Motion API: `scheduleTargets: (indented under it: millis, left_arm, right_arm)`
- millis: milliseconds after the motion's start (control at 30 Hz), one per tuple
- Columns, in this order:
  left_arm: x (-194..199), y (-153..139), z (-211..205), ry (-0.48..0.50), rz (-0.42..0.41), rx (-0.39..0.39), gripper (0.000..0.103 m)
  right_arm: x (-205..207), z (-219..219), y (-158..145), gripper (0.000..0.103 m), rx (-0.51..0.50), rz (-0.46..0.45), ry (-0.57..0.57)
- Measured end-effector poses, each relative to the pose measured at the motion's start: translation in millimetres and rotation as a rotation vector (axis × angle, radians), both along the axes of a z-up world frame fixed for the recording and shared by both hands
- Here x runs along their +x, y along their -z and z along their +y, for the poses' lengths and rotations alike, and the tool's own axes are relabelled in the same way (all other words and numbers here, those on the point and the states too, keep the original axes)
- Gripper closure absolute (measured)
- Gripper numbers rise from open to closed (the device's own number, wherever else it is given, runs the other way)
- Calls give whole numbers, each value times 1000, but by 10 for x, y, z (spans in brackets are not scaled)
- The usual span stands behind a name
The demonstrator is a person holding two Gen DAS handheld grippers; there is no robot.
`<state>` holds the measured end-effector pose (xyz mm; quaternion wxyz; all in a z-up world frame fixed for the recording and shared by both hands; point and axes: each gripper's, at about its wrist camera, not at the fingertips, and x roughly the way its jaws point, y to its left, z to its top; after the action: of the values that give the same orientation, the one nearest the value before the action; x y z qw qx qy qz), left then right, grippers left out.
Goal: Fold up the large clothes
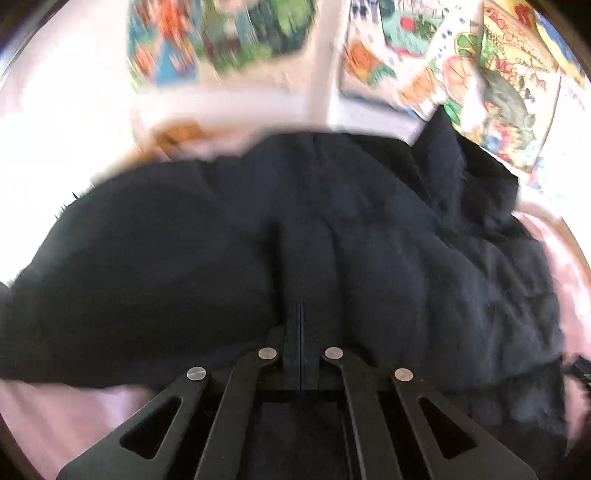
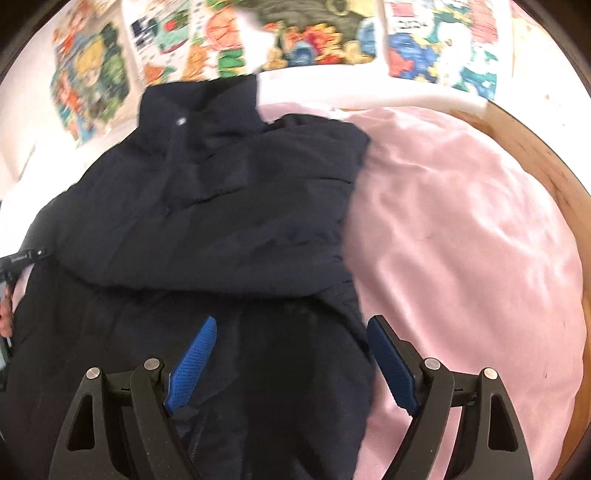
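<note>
A dark navy padded jacket [image 2: 207, 206] lies on a pink sheet [image 2: 461, 240], its collar toward the far wall and one sleeve folded across the body. In the left wrist view the jacket [image 1: 295, 229] fills the middle. My left gripper [image 1: 301, 314] has its fingers pressed together right at the jacket's fabric; whether cloth is pinched between them is not visible. My right gripper [image 2: 291, 332] is open, its blue pads [image 2: 195, 354] spread over the jacket's lower right part, close above it. The left hand-held gripper [image 2: 18, 258] shows at the left edge of the right wrist view.
Colourful cartoon posters [image 2: 314, 33] cover the white wall behind the bed. A wooden bed frame edge [image 2: 546, 158] runs along the right side. Bare pink sheet lies to the right of the jacket and in the left view's lower left [image 1: 55, 406].
</note>
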<state>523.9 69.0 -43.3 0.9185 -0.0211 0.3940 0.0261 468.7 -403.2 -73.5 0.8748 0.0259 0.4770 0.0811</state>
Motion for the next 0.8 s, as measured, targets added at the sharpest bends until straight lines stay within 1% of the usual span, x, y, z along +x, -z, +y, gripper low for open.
scheduleTargets:
  millis: [67, 100, 133, 200, 233, 300, 333, 367, 400, 433, 467, 500, 533, 600, 667, 700, 733, 767, 800]
  left_arm:
    - [-30, -61, 13, -28, -61, 94, 103]
    - [-8, -43, 38, -48, -61, 124, 103]
    - [32, -3, 63, -51, -44, 126, 103]
    - [37, 92, 122, -46, -22, 93, 103]
    - [41, 131, 124, -35, -21, 73, 103]
    - [10, 146, 133, -29, -28, 72, 103]
    - [-24, 141, 142, -23, -32, 67, 103]
    - [-47, 127, 163, -21, -31, 65, 103]
    - [-62, 116, 164, -21, -28, 65, 103]
    - [-57, 119, 170, -23, -23, 65, 103]
    - [-69, 116, 172, -24, -17, 66, 103]
    - [-67, 126, 179, -25, -9, 64, 103]
    - [-49, 125, 178, -24, -2, 56, 103]
    - [-89, 104, 219, -13, 7, 16, 103]
    - [-237, 73, 305, 9, 21, -50, 99]
    - [-343, 59, 369, 17, 29, -88, 92]
    - [-456, 43, 431, 22, 37, -123, 75]
    - [-579, 34, 523, 20, 41, -162, 62]
    - [-659, 18, 585, 9, 38, -181, 35]
  right_arm:
    - [23, 17, -48, 20, -45, -35, 19]
    - [77, 35, -44, 20, -75, -60, 30]
    - [129, 72, -72, 20, -104, -93, 44]
    - [206, 148, -61, 20, -133, -126, 56]
    - [268, 189, -39, 20, -152, -137, 62]
    - [447, 304, 31, 20, -196, -155, 54]
    - [561, 393, 118, 20, -240, -139, 30]
    - [665, 462, 265, 20, -280, -108, 15]
    - [738, 494, 391, 17, -310, -68, 9]
    - [748, 484, 511, 12, -319, -34, 13]
    - [817, 465, 667, 9, -313, 15, 23]
    - [830, 422, 757, 5, -298, 47, 33]
    - [864, 373, 819, 3, -275, 68, 49]
    - [872, 310, 792, 2, -242, 61, 58]
    - [809, 250, 694, 2, -222, 20, 66]
    - [753, 212, 616, 1, -207, -8, 67]
    - [703, 185, 562, 0, -193, -23, 63]
    - [646, 152, 486, 0, -173, -39, 55]
    - [583, 117, 403, 0, -148, -52, 40]
